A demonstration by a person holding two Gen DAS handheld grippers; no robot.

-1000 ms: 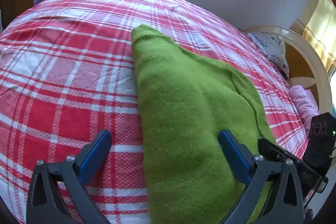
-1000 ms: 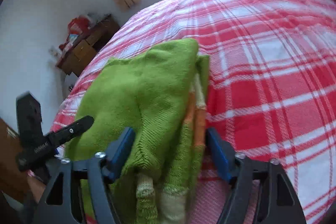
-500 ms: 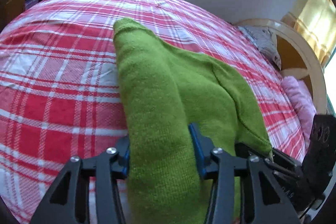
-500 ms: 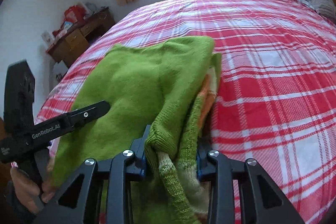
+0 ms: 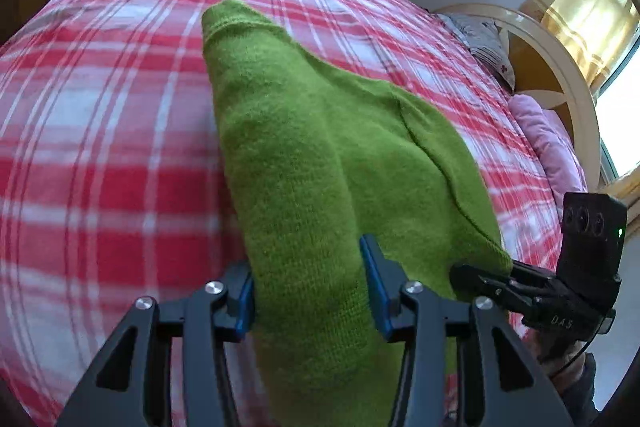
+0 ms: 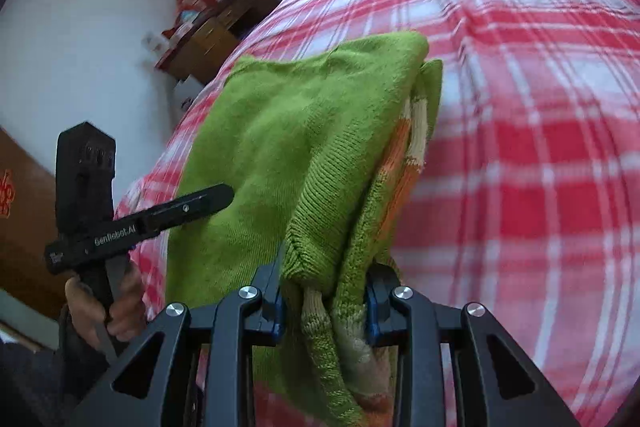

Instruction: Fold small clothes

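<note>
A green knitted sweater (image 5: 300, 131) with orange and cream stripes lies folded lengthwise on the red plaid bed (image 5: 100, 147). In the left wrist view my left gripper (image 5: 306, 267) has one near corner of it bunched between the blue pads; the jaws are opening slightly but still press the knit. My right gripper (image 6: 326, 275) is shut on the other near corner of the sweater (image 6: 280, 131), where the ribbed hem and striped layers hang down. Each gripper shows in the other's view: the left gripper (image 6: 160, 219) and the right gripper (image 5: 500, 279).
The plaid bed (image 6: 520, 147) stretches far beyond the sweater. A cream headboard (image 5: 560, 67) and pink pillow (image 5: 552, 147) stand at the right. A wooden desk (image 6: 212, 35) sits by the wall. A person's hand (image 6: 116, 307) holds the left tool.
Both grippers went from open around the sweater's near edge to closed on it. Both have since moved across the bed with the sweater's near edge in their jaws.
</note>
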